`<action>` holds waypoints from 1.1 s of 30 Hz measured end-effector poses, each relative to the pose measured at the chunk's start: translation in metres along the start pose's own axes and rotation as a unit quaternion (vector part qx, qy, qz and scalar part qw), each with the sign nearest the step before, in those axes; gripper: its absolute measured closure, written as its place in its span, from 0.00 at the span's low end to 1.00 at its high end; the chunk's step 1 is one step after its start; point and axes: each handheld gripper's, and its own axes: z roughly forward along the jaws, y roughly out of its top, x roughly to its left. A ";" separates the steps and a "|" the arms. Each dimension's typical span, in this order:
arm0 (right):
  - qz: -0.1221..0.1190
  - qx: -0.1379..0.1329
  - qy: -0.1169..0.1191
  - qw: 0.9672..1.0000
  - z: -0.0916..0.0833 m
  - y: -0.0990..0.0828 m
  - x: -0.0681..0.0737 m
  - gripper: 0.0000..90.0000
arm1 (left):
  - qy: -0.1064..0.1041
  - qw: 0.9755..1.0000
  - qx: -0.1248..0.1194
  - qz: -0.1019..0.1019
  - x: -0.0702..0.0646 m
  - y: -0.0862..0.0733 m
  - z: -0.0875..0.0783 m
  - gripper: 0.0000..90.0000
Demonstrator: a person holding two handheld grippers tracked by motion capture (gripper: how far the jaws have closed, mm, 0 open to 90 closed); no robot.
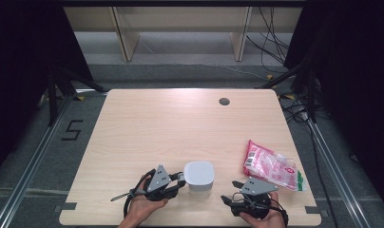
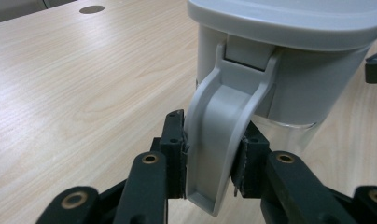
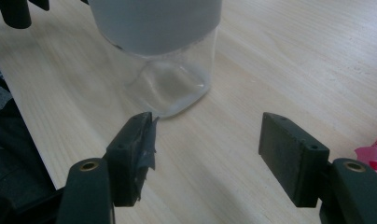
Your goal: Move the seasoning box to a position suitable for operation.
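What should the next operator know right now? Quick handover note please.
Left gripper: shut on the grey plastic handle of the clear jug with the grey lid.
Right gripper: open, holding nothing, just short of the jug's clear base.
Jug stands upright near the front edge of the light wooden table; the pink and white plastic packet lies to its right, untouched.
Done: handle gripped. Left: probably everything involving the packet.
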 end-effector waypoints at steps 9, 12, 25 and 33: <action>-0.001 0.001 -0.001 1.000 0.000 0.000 0.000 0.40 | 0.017 1.000 -0.001 -0.006 0.010 0.008 0.013 0.78; -0.007 0.000 -0.005 1.000 0.000 0.000 -0.001 0.40 | 0.023 1.000 -0.004 -0.005 0.014 0.010 0.017 0.79; 0.002 0.005 0.000 1.000 -0.001 0.000 -0.001 0.38 | -0.009 1.000 -0.003 0.015 0.026 0.004 0.008 0.78; 0.001 0.005 -0.002 1.000 0.000 0.000 -0.001 0.37 | -0.068 0.997 -0.018 0.035 0.035 -0.002 -0.003 0.75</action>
